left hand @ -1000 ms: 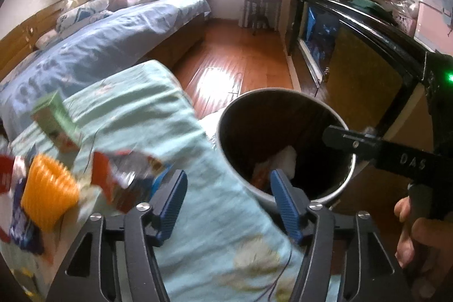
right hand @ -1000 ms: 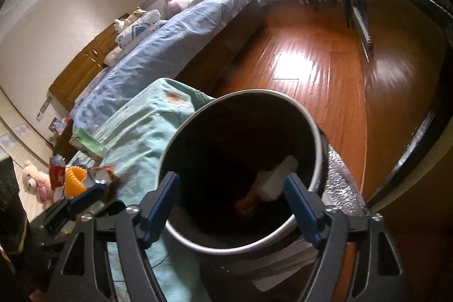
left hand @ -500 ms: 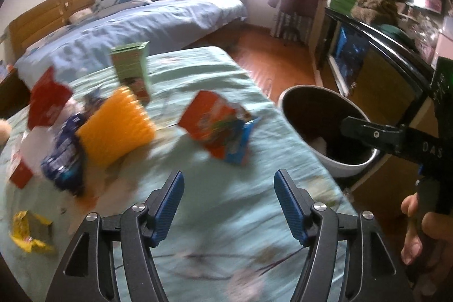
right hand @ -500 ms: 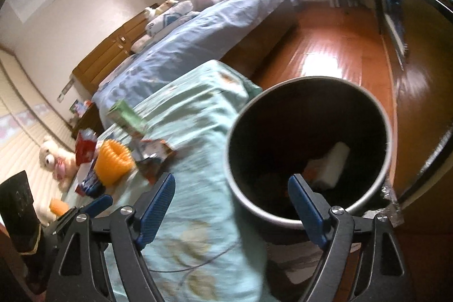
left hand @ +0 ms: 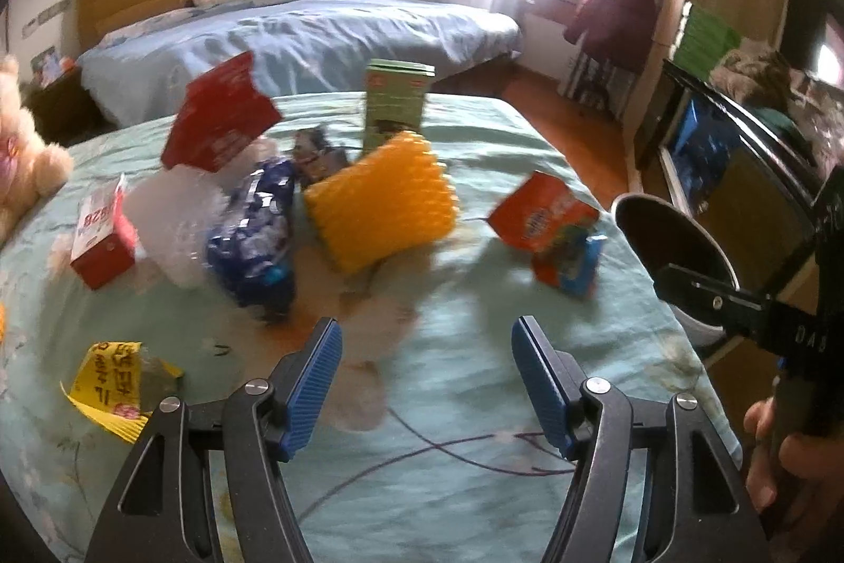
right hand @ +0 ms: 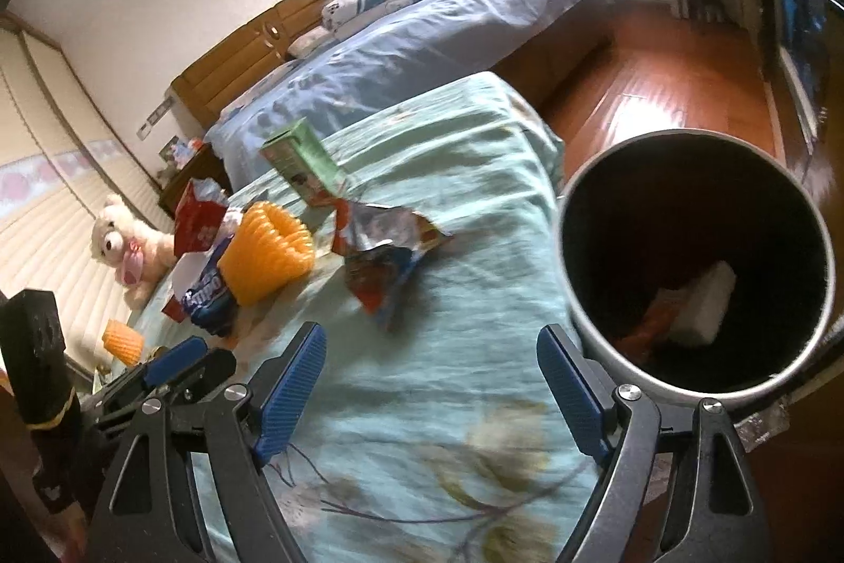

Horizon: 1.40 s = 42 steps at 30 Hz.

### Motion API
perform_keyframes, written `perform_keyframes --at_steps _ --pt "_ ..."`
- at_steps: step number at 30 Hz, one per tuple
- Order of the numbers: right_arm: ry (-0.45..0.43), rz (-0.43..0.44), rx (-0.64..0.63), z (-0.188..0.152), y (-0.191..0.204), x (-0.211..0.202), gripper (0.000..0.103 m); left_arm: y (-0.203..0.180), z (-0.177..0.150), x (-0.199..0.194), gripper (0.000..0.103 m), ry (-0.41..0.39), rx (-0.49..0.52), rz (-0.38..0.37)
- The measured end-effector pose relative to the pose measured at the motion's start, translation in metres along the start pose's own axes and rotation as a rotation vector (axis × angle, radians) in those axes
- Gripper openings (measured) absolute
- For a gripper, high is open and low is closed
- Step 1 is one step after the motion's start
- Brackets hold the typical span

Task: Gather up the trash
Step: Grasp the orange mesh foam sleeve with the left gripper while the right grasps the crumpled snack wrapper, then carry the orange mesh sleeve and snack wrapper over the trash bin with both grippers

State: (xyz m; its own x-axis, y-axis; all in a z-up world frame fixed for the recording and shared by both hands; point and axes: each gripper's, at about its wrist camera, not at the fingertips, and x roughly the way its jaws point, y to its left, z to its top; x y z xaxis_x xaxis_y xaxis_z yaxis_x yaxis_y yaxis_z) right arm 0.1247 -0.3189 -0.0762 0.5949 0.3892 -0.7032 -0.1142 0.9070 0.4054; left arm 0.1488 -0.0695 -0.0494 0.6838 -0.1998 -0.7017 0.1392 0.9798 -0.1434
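Since a second ago the left gripper (left hand: 424, 365) has swung away from the trash bin (right hand: 691, 267) to face the litter on the table (left hand: 475, 404); both it and the right gripper (right hand: 430, 375) gape wide, holding nothing. The torn snack wrapper (left hand: 548, 233) and orange foam sleeve (left hand: 382, 201) are motion-blurred; the bin's contents are dim.
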Motion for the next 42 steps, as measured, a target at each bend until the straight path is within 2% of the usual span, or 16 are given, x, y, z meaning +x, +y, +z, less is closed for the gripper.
perform_keyframes --at_steps 7,14,19,21,25,26,27,29,30,33,42 --pt "0.019 0.020 -0.021 0.006 0.012 0.019 0.084 0.019 0.008 0.006 0.066 0.000 -0.047 -0.034" --pt "0.030 0.025 -0.036 0.017 0.017 0.038 0.083 0.024 0.023 0.025 0.066 0.003 -0.051 -0.016" --pt "0.048 0.026 -0.034 0.021 0.016 0.052 0.082 0.031 0.037 0.041 0.066 0.016 -0.091 -0.023" --pt "0.051 0.021 -0.031 0.023 0.015 0.058 0.078 0.033 0.041 0.046 0.066 0.013 -0.103 -0.032" --pt "0.045 -0.002 -0.036 0.026 0.015 0.063 0.056 0.031 0.046 0.054 0.062 0.013 -0.105 -0.048" --pt "0.045 0.003 -0.036 0.027 0.015 0.064 0.046 0.030 0.047 0.056 0.052 0.014 -0.100 -0.053" --pt "0.048 0.018 -0.031 0.028 0.014 0.064 0.041 0.029 0.047 0.059 0.039 0.021 -0.095 -0.059" --pt "0.053 0.030 -0.034 0.028 0.014 0.065 0.026 0.027 0.047 0.065 0.027 0.038 -0.083 -0.068" --pt "0.053 0.030 -0.042 0.027 0.016 0.064 0.025 0.026 0.047 0.066 0.021 0.039 -0.078 -0.068" --pt "0.048 0.028 -0.057 0.024 0.019 0.060 0.021 0.022 0.047 0.064 0.014 0.027 -0.062 -0.076" --pt "0.037 0.034 -0.024 0.015 0.010 0.036 0.018 0.013 0.036 0.048 0.014 0.028 -0.042 -0.106"
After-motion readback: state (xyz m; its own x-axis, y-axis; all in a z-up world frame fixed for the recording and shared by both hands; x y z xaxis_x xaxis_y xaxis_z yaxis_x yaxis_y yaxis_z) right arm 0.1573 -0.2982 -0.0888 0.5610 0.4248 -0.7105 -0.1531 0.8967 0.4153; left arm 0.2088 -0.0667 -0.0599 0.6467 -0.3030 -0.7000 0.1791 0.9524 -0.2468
